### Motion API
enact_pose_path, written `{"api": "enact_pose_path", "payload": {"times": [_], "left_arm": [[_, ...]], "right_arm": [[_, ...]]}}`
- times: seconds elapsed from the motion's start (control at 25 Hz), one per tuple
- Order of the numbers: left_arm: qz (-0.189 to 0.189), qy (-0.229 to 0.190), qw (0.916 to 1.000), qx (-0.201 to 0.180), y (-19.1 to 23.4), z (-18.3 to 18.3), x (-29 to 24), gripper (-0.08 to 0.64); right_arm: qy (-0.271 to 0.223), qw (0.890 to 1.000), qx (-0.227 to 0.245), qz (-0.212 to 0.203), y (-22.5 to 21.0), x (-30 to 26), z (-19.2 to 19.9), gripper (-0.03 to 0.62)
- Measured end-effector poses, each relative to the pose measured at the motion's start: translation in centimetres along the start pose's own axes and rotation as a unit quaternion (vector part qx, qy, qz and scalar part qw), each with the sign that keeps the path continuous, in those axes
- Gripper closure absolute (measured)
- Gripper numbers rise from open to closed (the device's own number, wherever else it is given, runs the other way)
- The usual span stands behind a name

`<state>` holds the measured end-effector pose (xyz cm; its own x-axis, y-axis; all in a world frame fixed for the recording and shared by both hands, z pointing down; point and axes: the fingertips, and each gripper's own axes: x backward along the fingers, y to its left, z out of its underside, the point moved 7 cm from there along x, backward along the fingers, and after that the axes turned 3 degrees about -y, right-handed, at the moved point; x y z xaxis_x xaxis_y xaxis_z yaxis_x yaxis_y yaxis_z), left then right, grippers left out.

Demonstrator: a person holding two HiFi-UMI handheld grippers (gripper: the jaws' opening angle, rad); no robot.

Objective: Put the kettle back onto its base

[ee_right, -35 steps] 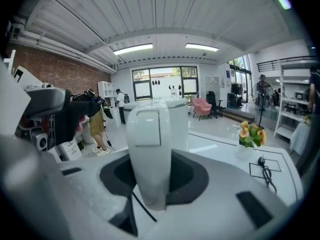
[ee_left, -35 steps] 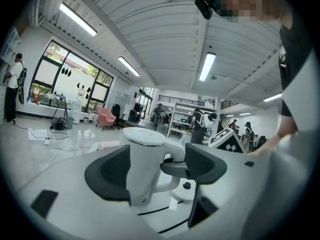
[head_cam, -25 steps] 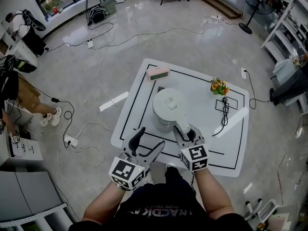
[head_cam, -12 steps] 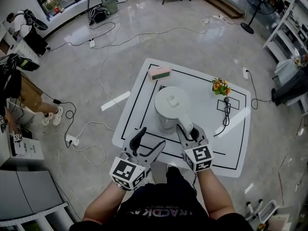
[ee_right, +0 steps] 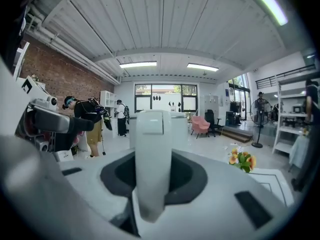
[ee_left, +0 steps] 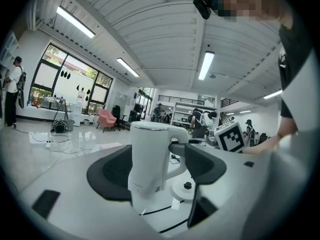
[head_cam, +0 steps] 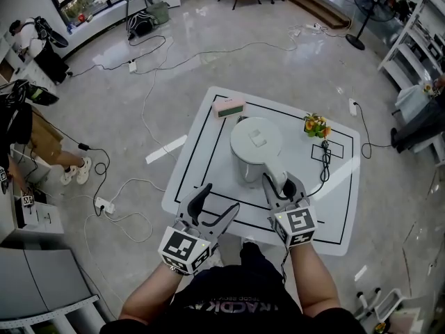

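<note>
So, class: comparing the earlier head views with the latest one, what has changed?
The right gripper, jaws shut on the handle of the white plastic kettle, lifted it and carried it rightward over the white table. The left gripper stayed put, open.

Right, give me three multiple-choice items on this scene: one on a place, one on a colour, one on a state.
1. Where do the flowers stand?
A. on the floor
B. on the table, near its far right corner
C. on a chair

2. What colour is the kettle?
A. red
B. black
C. white

3. What grips the kettle's handle?
A. the right gripper
B. the left gripper
C. nothing

Key:
1 B: the head view shows them on the table top.
2 C: its body and lid are white in every view.
3 A: the right gripper view shows the handle clamped between its fingers.
</note>
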<state>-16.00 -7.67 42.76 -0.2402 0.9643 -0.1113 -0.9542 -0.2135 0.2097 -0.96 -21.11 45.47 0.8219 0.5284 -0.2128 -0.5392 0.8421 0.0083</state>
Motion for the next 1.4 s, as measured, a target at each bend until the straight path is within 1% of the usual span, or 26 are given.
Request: {"api": "enact_pose_path", "payload": {"times": [0.16,0.36,0.76,1.08,1.4], "left_arm": [[0.011,-0.003,0.9999,-0.004,-0.6,-0.3,-0.4,0.229],[0.036,-0.004,0.9993,-0.007,-1.8,-0.4,-1.2,0.229],[0.096,0.002,0.9953,-0.015,-4.9,0.0,-2.8,0.229],[0.133,0.009,0.9910,-0.016,-6.7,0.3,-2.6,0.229],[0.160,0.017,0.9866,-0.024,-7.6,0.6,-2.3,0.229]], "right_arm": [[-0.011,1.000,0.001,0.023,-1.3,1.3,-0.8,0.483],[-0.021,0.998,0.000,0.054,-2.7,3.7,-1.5,0.483],[-0.019,0.992,-0.010,0.127,-4.9,9.2,-0.3,0.483],[-0.016,0.986,-0.023,0.166,-4.7,12.3,0.5,0.483],[-0.018,0.980,-0.036,0.194,-4.3,13.8,1.6,0.483]]}}
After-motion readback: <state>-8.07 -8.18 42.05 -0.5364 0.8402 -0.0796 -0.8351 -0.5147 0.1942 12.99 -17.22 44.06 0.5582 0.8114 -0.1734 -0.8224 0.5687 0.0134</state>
